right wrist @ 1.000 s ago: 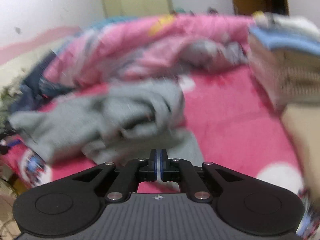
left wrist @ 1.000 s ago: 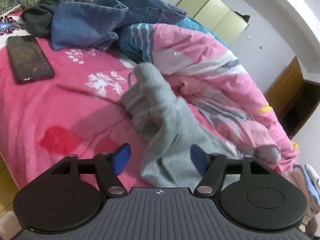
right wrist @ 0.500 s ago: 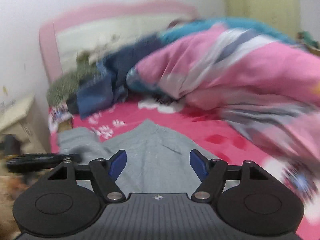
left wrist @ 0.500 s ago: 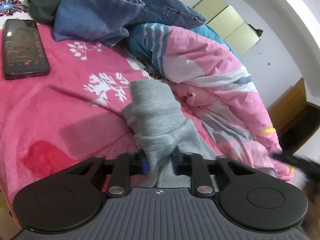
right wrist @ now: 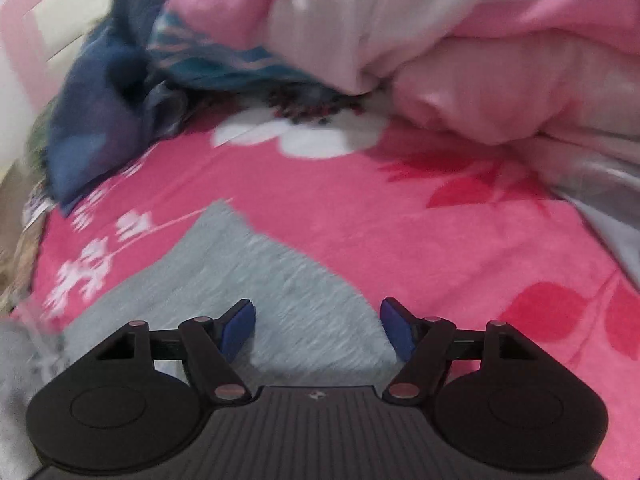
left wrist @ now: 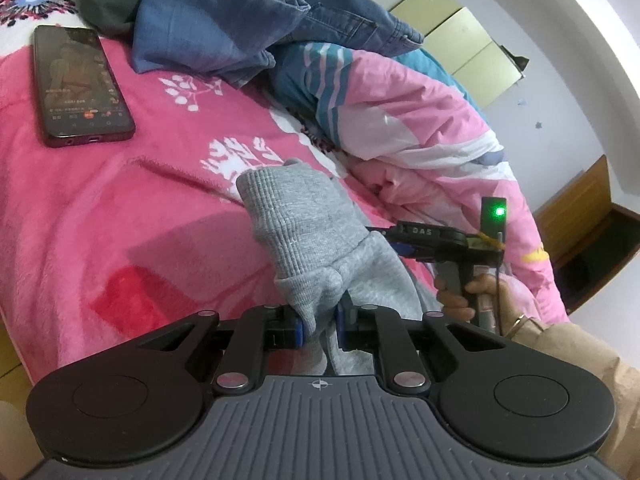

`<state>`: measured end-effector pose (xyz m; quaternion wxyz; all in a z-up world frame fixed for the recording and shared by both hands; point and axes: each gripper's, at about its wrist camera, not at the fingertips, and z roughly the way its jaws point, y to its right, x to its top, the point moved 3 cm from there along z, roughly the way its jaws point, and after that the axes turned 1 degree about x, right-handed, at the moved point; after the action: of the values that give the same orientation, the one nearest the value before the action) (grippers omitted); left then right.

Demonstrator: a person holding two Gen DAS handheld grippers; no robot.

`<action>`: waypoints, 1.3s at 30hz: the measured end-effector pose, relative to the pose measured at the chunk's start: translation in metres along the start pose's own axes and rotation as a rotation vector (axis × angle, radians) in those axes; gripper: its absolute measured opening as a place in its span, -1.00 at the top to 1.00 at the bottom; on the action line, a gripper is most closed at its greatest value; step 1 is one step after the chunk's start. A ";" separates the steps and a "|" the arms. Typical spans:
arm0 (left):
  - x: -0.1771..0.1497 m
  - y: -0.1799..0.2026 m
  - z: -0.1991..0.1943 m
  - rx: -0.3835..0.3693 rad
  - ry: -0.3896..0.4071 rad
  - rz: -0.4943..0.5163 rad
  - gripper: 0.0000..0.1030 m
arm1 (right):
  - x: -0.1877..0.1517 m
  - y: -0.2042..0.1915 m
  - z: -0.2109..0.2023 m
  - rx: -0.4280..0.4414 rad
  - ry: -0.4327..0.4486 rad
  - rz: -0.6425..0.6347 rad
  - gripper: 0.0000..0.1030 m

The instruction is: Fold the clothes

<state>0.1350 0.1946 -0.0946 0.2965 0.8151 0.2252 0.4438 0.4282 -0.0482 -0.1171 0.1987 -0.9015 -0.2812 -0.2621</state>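
Note:
A grey sweatshirt-like garment [left wrist: 296, 216] lies on the pink floral blanket [left wrist: 100, 220], its ribbed cuff standing up. My left gripper [left wrist: 319, 326] is closing, and its blue pads pinch a bunched fold of the grey fabric just below that cuff. In the left wrist view my right gripper [left wrist: 404, 242] reaches over the garment from the right, with a hand [left wrist: 456, 292] holding it. The right wrist view is blurred. There my right gripper [right wrist: 317, 322] stands open above a flat part of the grey garment [right wrist: 280, 280], and its pads are not pressing on the cloth.
A dark phone [left wrist: 80, 84] lies on the blanket at the left. Blue jeans [left wrist: 240, 20] and a dark green garment [left wrist: 108, 0] are heaped at the back. A pink striped quilt [left wrist: 400, 112] is bunched along the right side. The bed's edge is at the lower left.
My left gripper went from open to pinching the grey fabric. My right gripper opened, swung fast across the bed and down to the grey garment, and came into the left wrist view.

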 end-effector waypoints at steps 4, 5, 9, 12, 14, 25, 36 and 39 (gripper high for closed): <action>-0.001 0.000 -0.001 0.004 0.008 0.009 0.77 | -0.006 -0.016 -0.008 -0.043 -0.031 -0.078 0.60; -0.001 0.001 -0.002 0.002 0.010 0.005 0.79 | -0.008 -0.023 -0.011 -0.068 -0.027 -0.108 0.72; 0.002 0.010 -0.005 0.021 0.070 0.051 0.83 | -0.013 -0.060 -0.037 -0.206 0.056 -0.231 0.86; 0.011 0.019 0.000 0.044 0.108 0.089 0.88 | 0.001 -0.071 -0.063 -0.310 0.154 -0.266 0.87; 0.023 0.025 0.007 0.066 0.126 0.108 0.90 | 0.015 -0.072 -0.084 -0.381 0.225 -0.265 0.87; 0.035 -0.007 0.052 0.257 0.044 0.158 0.91 | 0.045 -0.029 -0.052 -0.470 0.327 -0.216 0.87; 0.048 -0.007 0.041 0.281 0.179 0.166 0.91 | 0.071 -0.028 -0.013 -0.394 0.404 -0.179 0.87; 0.048 -0.018 0.056 0.335 0.113 0.135 0.88 | 0.069 -0.026 0.025 -0.387 0.339 -0.161 0.83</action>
<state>0.2056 0.2220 -0.1026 0.1128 0.8402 0.2570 0.4640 0.4702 0.0119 -0.0904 0.0453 -0.8407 -0.2591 -0.4733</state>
